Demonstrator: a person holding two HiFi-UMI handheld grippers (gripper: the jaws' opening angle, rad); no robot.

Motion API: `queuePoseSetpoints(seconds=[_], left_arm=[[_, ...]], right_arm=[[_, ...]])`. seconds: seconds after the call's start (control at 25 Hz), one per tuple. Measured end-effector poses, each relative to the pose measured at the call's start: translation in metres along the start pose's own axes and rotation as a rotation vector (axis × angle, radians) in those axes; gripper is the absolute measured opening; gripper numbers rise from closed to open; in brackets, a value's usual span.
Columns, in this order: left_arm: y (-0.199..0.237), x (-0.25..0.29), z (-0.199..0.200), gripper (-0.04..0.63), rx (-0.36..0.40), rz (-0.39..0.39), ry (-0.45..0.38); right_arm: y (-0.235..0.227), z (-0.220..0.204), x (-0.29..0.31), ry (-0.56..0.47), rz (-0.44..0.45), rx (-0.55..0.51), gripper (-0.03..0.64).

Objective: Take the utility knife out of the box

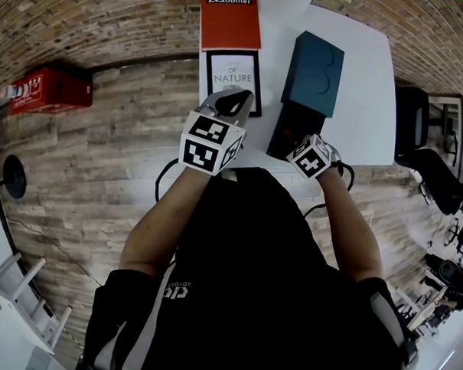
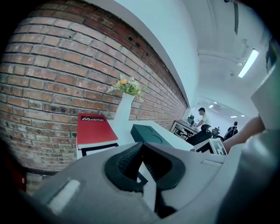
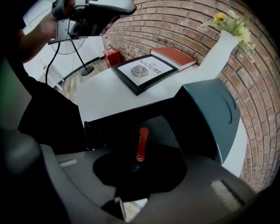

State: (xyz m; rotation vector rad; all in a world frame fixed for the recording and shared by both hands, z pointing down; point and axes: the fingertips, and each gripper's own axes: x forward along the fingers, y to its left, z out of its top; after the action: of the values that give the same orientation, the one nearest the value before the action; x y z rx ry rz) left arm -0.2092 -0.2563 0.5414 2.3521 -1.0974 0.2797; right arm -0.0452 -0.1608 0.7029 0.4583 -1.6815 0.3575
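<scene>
**Red knife in the open black tray, right hand-held gripper at its near end**

White bench (image 1: 366, 86) runs out from the brick wall (image 1: 108, 22), and the box (image 1: 314, 73) lies on its right half. The teal lid (image 3: 210, 113) covers the wall end of the box. The black tray (image 3: 113, 118) lies open at the person's end, close to the bench's near edge. Inside the tray lies the red utility knife (image 3: 141, 143), lengthwise, with its holed end nearest the right hand-held gripper (image 1: 298, 141).

Right of the box a broad strip of bare bench reaches to the right edge. On its left, only a narrow bare strip separates it from the framed print (image 1: 233, 77). A red book (image 1: 229, 19) sits just beyond the print, and a white vase (image 3: 218, 48) stands by the wall.

Both forearms reach forward from the body with elbows bent. The right hand-held gripper dips into the tray's open end. Its dark pads merge with the black interior, so I cannot tell whether they pinch the knife or stand spread around it. The left hand-held gripper (image 2: 141, 146) is held above the near corner of the print, pointing toward the wall. Its jaws are pressed together on nothing.
</scene>
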Motion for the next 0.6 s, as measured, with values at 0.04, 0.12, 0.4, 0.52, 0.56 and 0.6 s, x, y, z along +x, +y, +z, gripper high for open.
queuePoseSetpoints(seconds=[0.04,0.12,0.4,0.52,0.56,0.6], left_arm=[[0.001,-0.001,-0.001,0.006,0.000,0.001,0.001],[0.001,-0.003,-0.002,0.006,-0.002,0.002,0.002],[-0.002,-0.006,-0.004,0.006,-0.009,-0.007,0.003],[-0.004,-0.006,-0.007,0.006,-0.019,-0.014,0.005],[-0.005,-0.006,-0.007,0.006,-0.020,-0.015,0.005],[-0.005,-0.006,-0.008,0.006,-0.020,-0.016,0.006]], right_arm=[[0.001,0.000,0.000,-0.002,-0.002,-0.001,0.099],[0.003,-0.002,0.003,0.013,-0.001,-0.012,0.106],[0.011,-0.003,0.008,0.034,0.056,-0.066,0.075],[0.013,-0.003,0.008,0.024,0.070,-0.070,0.061],[0.012,-0.004,0.008,0.016,0.075,-0.061,0.061],[0.011,-0.004,0.007,0.004,0.082,-0.046,0.061]])
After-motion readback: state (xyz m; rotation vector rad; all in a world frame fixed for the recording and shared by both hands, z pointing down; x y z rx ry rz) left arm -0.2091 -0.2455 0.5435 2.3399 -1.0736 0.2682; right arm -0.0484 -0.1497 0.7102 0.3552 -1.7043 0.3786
